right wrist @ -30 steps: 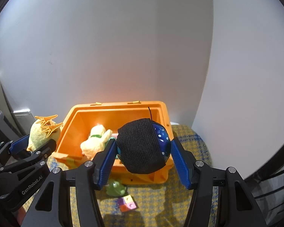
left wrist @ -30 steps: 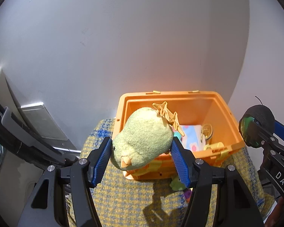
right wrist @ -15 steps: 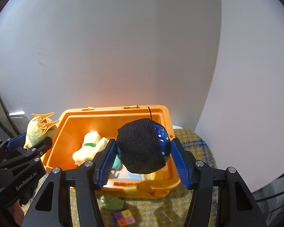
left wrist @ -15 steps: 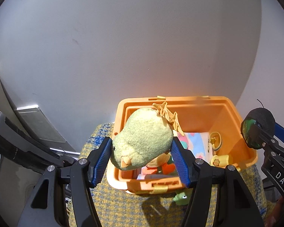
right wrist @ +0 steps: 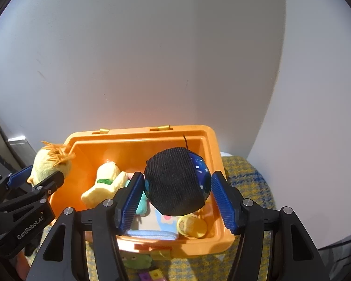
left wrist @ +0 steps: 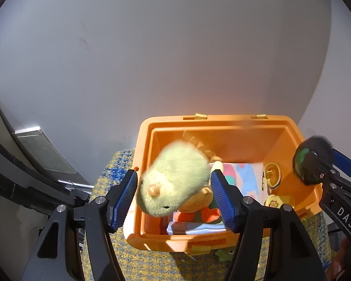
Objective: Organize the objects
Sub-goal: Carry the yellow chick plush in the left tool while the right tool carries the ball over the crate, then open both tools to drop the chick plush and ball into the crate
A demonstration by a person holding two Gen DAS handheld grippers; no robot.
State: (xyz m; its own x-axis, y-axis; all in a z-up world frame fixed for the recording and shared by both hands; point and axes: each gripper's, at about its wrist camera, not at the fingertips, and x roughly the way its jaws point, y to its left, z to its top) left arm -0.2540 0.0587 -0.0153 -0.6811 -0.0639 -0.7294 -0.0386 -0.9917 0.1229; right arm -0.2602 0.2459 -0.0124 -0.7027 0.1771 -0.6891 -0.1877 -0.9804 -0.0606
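An orange toy bin [left wrist: 222, 123] [right wrist: 213, 138] stands on a yellow-blue woven cloth against the wall. My left gripper [left wrist: 174, 197] is over the bin's left part with its jaws spread; a blurred yellow-green plush chick [left wrist: 175, 180] sits between the pads, apart from the left pad. The chick also shows in the right wrist view [right wrist: 50, 162]. My right gripper [right wrist: 175, 196] holds a black-and-blue ball [right wrist: 176, 180] over the bin's right part. The ball still touches the left pad; a small gap shows at the right pad.
Inside the bin lie a cream plush [right wrist: 105, 182], a pastel cloth [left wrist: 243, 178], yellow cups [left wrist: 272, 174] and orange toys. A green frog toy [right wrist: 135, 262] and a coloured cube [right wrist: 152, 275] lie on the cloth [right wrist: 245, 175] before the bin. A grey frame [left wrist: 35, 154] stands left.
Both grippers moved forward over the bin. The left jaws have opened and the chick is dropping loose, blurred. The right jaws have widened slightly around the ball.
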